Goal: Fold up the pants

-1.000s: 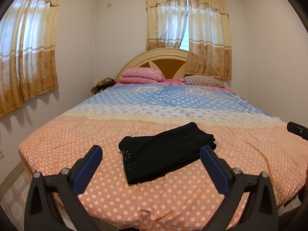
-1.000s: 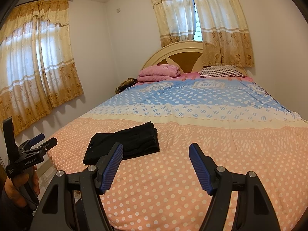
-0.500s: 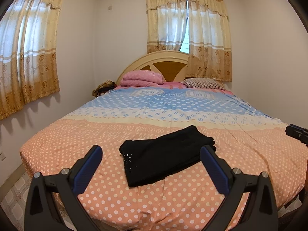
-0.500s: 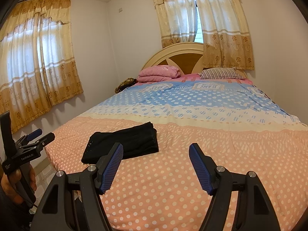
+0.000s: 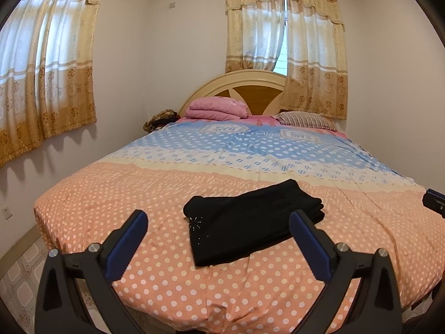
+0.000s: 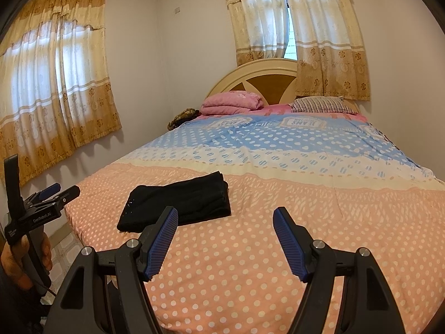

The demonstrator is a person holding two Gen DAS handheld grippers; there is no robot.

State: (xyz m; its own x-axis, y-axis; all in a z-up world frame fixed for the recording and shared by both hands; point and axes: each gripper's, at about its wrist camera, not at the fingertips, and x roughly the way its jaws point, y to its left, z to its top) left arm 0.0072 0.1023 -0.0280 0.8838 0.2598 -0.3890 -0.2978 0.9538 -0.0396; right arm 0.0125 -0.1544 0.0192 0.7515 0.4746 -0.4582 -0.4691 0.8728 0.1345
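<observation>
Both grippers have drawn back; folded pants (image 5: 251,224) lie beyond left gripper (image 5: 218,240).

Foot of the bed mostly open — one dark bundle lies in the way

The folded pants (image 5: 250,222) sit near the bed's (image 5: 111,194) foot edge, toward its left side; bare spread lies around them, widest to the right — pillows (image 6: 232,103) crowd only the head edge.

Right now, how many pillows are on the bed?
2, both by the headboard: a pink one on the left, a striped one on the right. More may hide behind them.
</observation>
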